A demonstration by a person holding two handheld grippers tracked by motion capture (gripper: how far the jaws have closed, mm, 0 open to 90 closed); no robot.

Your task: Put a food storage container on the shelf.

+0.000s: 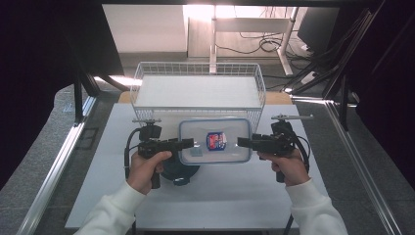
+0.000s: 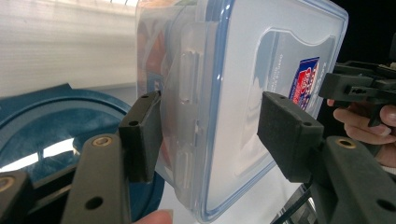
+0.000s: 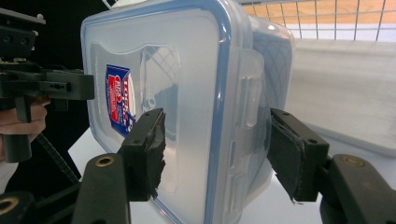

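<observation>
Nearest, the left tool (image 1: 188,143) and the right tool (image 1: 243,142) each clamp one end of a clear plastic box (image 1: 215,141), holding it between them above the white tabletop (image 1: 235,196). A dark blue lid (image 1: 180,172) lies under its left end, and a wire basket (image 1: 198,90) stands just behind.

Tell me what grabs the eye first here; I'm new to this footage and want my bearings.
A clear lidded container with a blue seal and a red-and-blue label sits mid-table, gripped at its ends by the left tool and the right tool. Behind it stands a white wire basket; a dark blue lid lies underneath.
</observation>
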